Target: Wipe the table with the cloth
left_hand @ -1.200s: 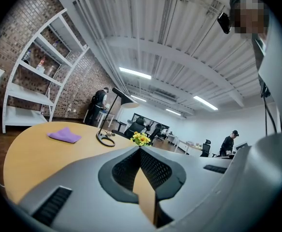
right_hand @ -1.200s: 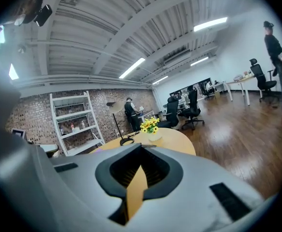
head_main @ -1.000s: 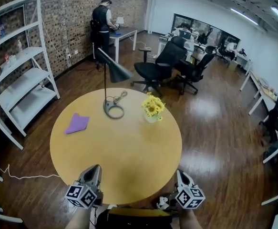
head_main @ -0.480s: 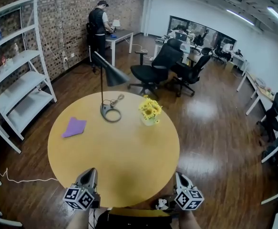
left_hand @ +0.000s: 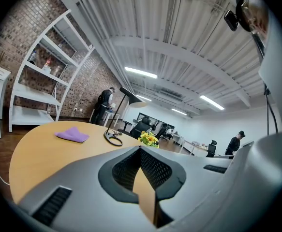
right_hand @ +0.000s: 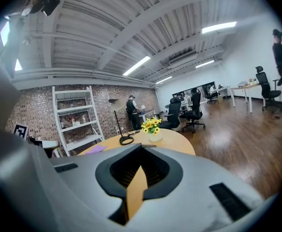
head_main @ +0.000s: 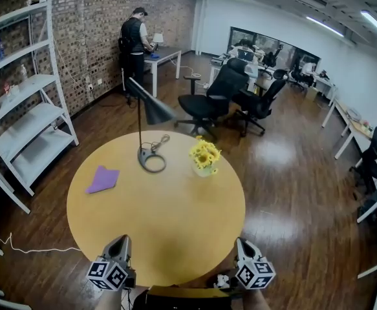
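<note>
The cloth [head_main: 103,179], a small purple piece of soft fabric with loose folds and one pointed corner, lay flat on the left part of the table [head_main: 169,225], well apart from both grippers. The table was round, with a smooth, matte, yellow-tan top. Toward its far side stood a lamp [head_main: 154,112] with a thin dark stem, a dark cone shade tilted to the right and a ring-shaped base, its cord looped just behind the base. Just right of the lamp, a small pale vase held yellow flowers [head_main: 205,154]. The left gripper [head_main: 122,239] hovered at the table's near left rim and the right gripper [head_main: 241,242] at its near right rim, well apart from each other. Both pointed away from the person toward the far side. Each had a smooth grey moulded body and carried a cube with black-and-white square markers. In each gripper view the jaws were pressed together along a straight seam with nothing between them. Neither gripper touched the cloth. The floor [head_main: 291,173] was dark, glossy wood plank. A white shelf [head_main: 30,118] stood against the rough brick wall [head_main: 91,24] at left. Black wheeled chairs [head_main: 211,95] stood beyond the table, and a person [head_main: 135,37] stood at a desk far off.
</note>
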